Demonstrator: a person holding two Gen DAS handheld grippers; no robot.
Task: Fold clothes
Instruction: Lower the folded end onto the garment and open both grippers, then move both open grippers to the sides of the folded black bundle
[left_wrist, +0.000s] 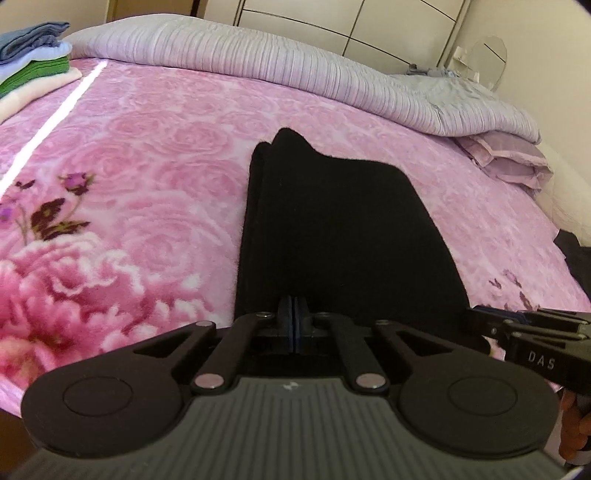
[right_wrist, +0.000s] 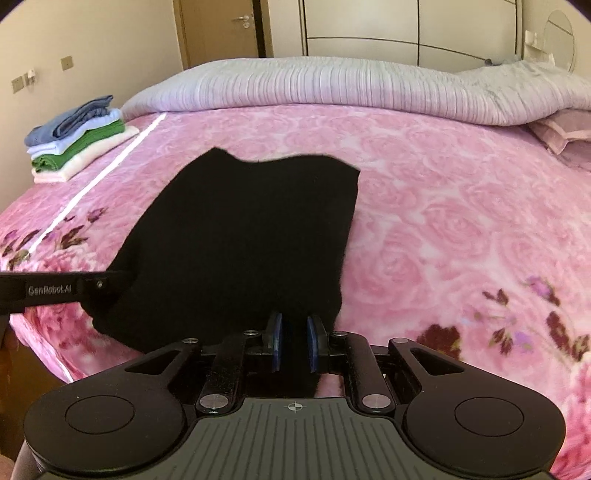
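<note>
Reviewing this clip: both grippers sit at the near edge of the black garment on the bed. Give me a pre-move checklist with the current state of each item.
1. Left gripper jaws closed on the folded black fleece garment: ok.
2. Right gripper gripping the near edge: cannot tell; cloth lies between its blue pads, but a gap shows.
3. Garment's far end resting on the pink floral blanket: ok.
4. Blanket beyond the garment free for folding: ok.
5. Stack of folded clothes clear of the garment: ok.
</note>
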